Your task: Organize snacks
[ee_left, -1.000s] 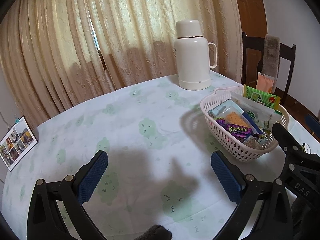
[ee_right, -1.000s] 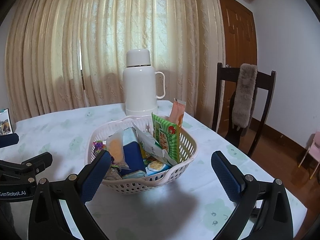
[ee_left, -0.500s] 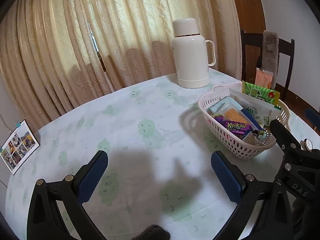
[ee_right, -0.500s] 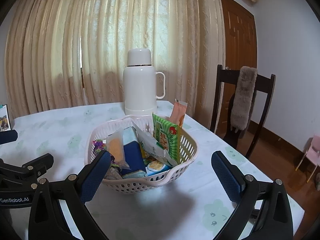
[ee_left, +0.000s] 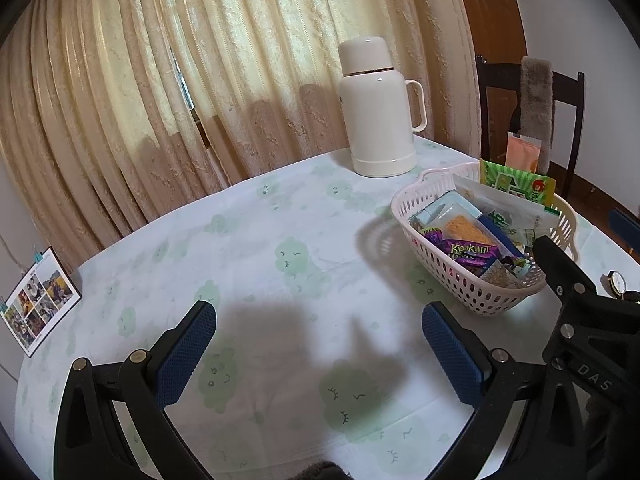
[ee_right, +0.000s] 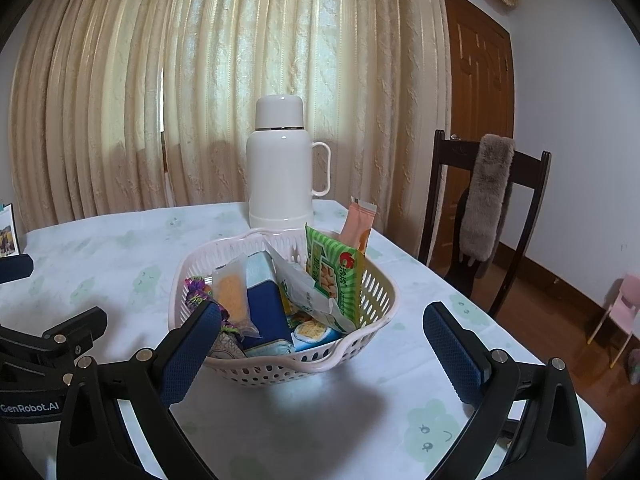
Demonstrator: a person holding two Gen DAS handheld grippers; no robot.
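Observation:
A pale pink plastic basket (ee_right: pixel 280 364) (ee_left: pixel 452 280) stands on the table, filled with several snack packets: a green peanut bag (ee_right: pixel 336 276), a peach sachet (ee_right: pixel 360 224), a purple wrapper (ee_left: pixel 468 250), a clear packet with an orange snack (ee_right: pixel 232 292). My right gripper (ee_right: pixel 320 356) is open, just in front of the basket, holding nothing. My left gripper (ee_left: pixel 320 352) is open over the bare tablecloth, left of the basket, also holding nothing. The right gripper's black frame (ee_left: pixel 580 320) shows at the right of the left wrist view.
A white thermos jug (ee_right: pixel 280 168) (ee_left: pixel 378 108) stands behind the basket near the curtain. A dark wooden chair (ee_right: pixel 488 216) with a grey furry cover sits at the right table edge. A photo frame (ee_left: pixel 38 300) stands far left. A wristwatch (ee_left: pixel 618 282) lies right of the basket.
Both grippers have drawn back and risen slightly, so the basket and thermos look a little farther off. Nothing was taken hold of; both stay open.

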